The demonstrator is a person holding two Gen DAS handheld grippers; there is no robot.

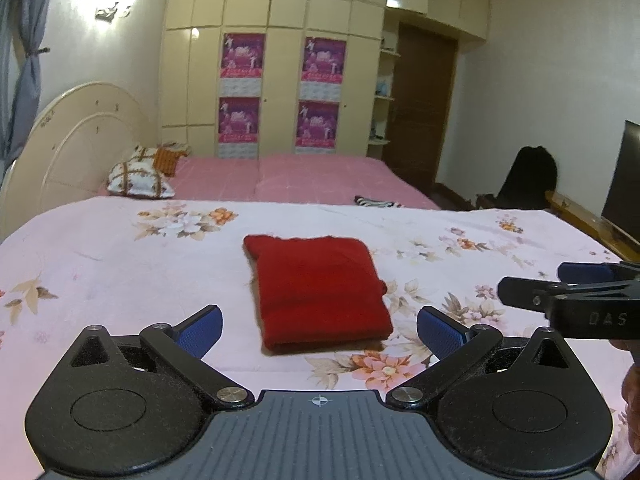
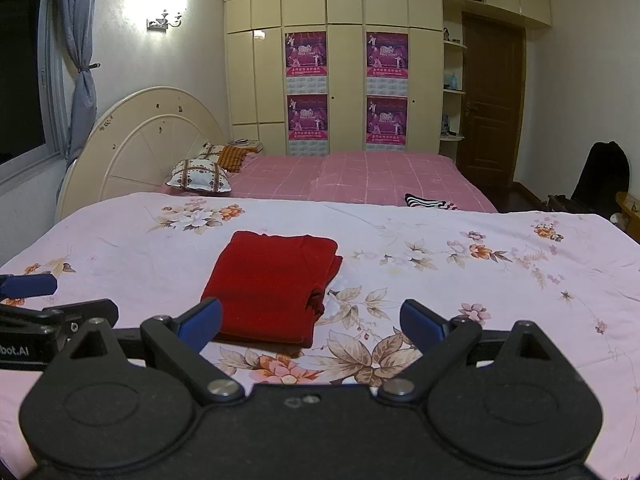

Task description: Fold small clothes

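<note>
- My left gripper hangs low over the near edge of the floral sheet, pointing across the bed, its blue-padded fingers spread wide with nothing between them.
- The red garment lies folded into a neat rectangle on the sheet, just ahead of that gripper and apart from both fingers.
- My right gripper sits beside the left at about the same height, fingers also spread apart and empty; from its camera the garment lies ahead and left of centre, close to the left fingertip, with loose layers showing along its right edge.
- Each gripper shows at the edge of the other's view.
- Behind the sheet is a pink checked bedspread with patterned pillows by the headboard.
</note>
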